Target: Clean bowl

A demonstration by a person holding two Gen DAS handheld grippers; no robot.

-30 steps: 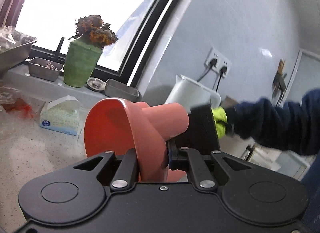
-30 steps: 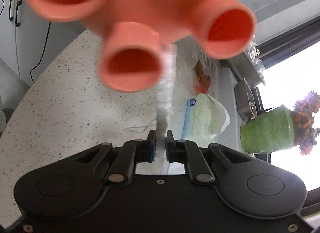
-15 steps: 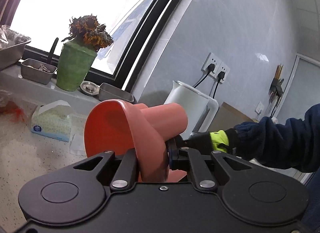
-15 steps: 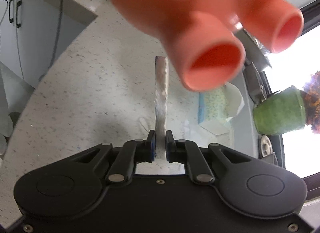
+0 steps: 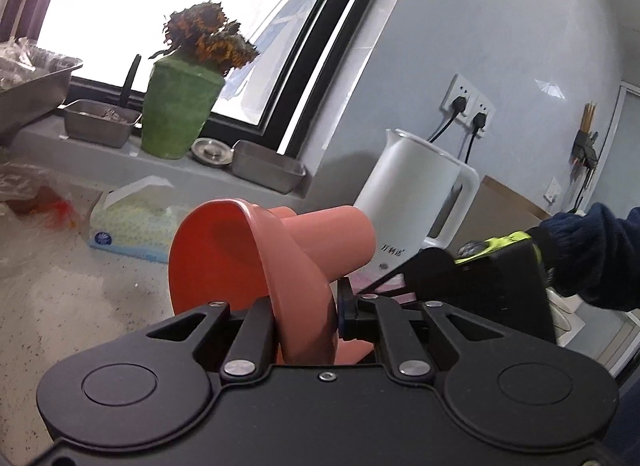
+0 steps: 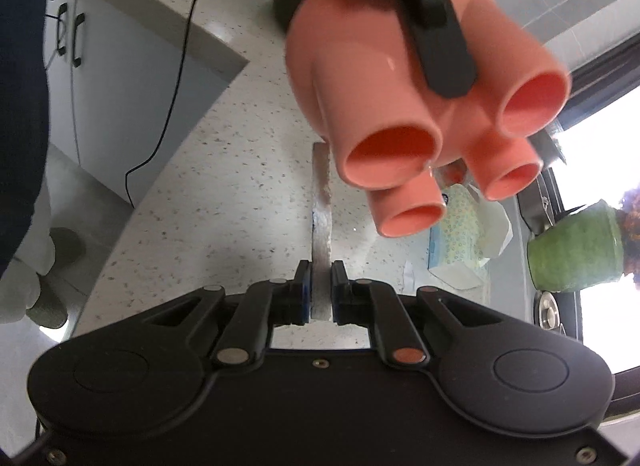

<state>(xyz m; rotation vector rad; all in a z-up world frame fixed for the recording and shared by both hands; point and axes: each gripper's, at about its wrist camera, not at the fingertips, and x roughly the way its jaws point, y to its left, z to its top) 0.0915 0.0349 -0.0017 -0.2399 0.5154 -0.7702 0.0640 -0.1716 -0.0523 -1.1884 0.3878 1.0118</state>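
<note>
My left gripper (image 5: 306,310) is shut on the rim of an orange bowl (image 5: 224,254) with hollow tube legs, held tilted on its side above the counter. In the right wrist view the bowl's underside (image 6: 380,73) and several legs face me, with a left finger (image 6: 436,37) across it. My right gripper (image 6: 320,290) is shut on a thin grey cleaning cloth (image 6: 321,205) seen edge-on, just below and apart from the bowl. The right gripper also shows in the left wrist view (image 5: 472,282), behind the bowl.
A speckled counter (image 6: 224,185) lies below. A tissue box (image 5: 128,225), a green vase with dried flowers (image 5: 180,113), metal trays (image 5: 268,169) and a red-stained plastic bag (image 5: 36,201) stand by the window. A white kettle (image 5: 416,197) stands against the wall.
The bowl has shifted in the right wrist view, its legs now pointing at the camera from upper right. The right gripper with the cloth has drawn back below the bowl and sits lower right.
</note>
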